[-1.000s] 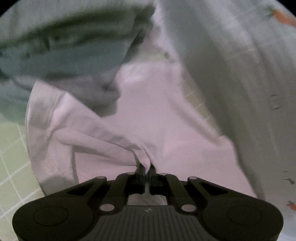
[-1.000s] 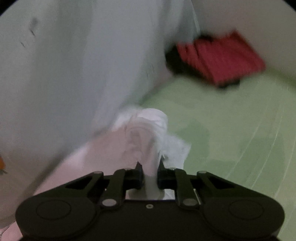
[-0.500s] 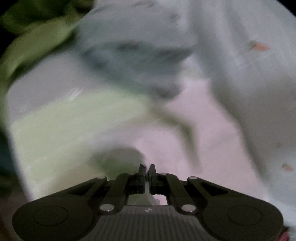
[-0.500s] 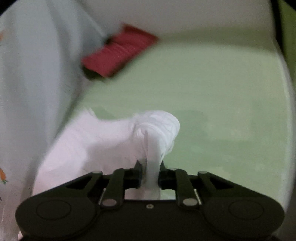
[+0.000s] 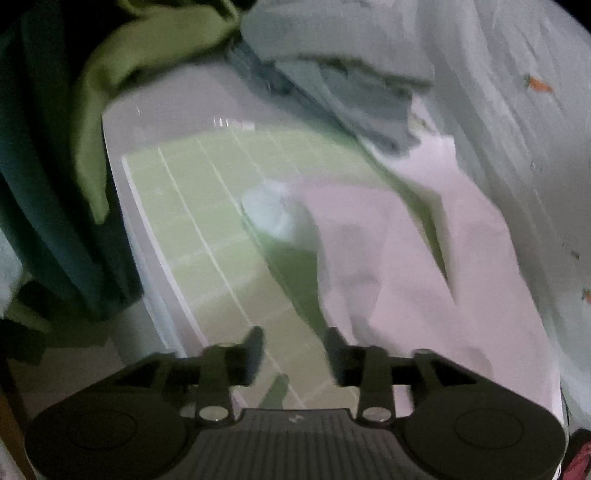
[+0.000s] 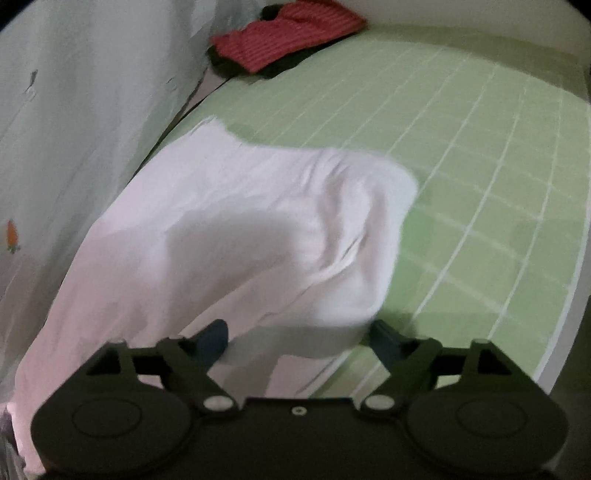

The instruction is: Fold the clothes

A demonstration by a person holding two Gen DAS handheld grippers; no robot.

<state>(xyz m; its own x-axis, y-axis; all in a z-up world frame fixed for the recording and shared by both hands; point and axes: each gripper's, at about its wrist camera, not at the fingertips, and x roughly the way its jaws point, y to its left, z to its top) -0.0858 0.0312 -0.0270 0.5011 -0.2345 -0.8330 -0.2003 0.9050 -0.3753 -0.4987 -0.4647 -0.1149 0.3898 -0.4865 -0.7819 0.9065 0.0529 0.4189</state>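
**Both grippers just let go of the pink garment**

So the pink garment (image 6: pixel 236 229) is lying on the green grid mat (image 6: pixel 461 155), draped and rumpled rather than flat. In the right wrist view it spreads from the lower left toward the middle of the mat, with one rounded corner bunched up and a few creases running through it.

The right gripper (image 6: pixel 299 339) has its jaws spread wide, they've just been opening, and nothing is pinched. The near edge of the cloth sits loose in the gap between the fingers, pads not pressing on it.

The left gripper (image 5: pixel 293 354) is also released, jaws just been opening, about halfway apart. Only bare mat shows between its fingers; the garment (image 5: pixel 424 266) lies just to the right of them, with a folded flap sticking out over the mat.

Other stuff around: a grey-blue pile (image 5: pixel 351 92) of clothes at the far end of the mat, a green cloth (image 5: pixel 147 55) hanging off the table's far left edge, a white printed sheet (image 6: pixel 74 110) along the side, and a red striped garment (image 6: pixel 288 33) in the far corner.
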